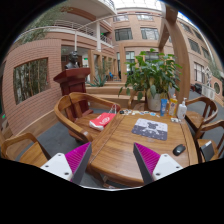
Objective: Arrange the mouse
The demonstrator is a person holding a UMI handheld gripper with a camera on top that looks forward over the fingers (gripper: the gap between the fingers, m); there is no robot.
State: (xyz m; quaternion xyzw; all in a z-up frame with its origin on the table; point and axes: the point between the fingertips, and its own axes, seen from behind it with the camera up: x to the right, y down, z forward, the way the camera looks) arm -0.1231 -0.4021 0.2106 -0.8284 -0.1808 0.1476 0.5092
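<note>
Black mouse (179,150) sits on the round wooden table (120,150), just beyond the right finger. Gripper (112,160) fingers spread apart, holding nothing; magenta pads (79,157) face inward. A booklet (150,128) lies mid-table, bottles (182,110) behind it near a potted plant (150,75). A wooden chair (75,108) with a red item (102,121) stands to the left.

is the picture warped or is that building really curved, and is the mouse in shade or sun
Gripper view: wide-angle distortion bows the brick building and railings, so the curve comes from the lens. Daylight is soft and even, with no hard shadows or glare on the wooden table. The mouse lies beyond the right finger in that same flat light. The gripper is open.
</note>
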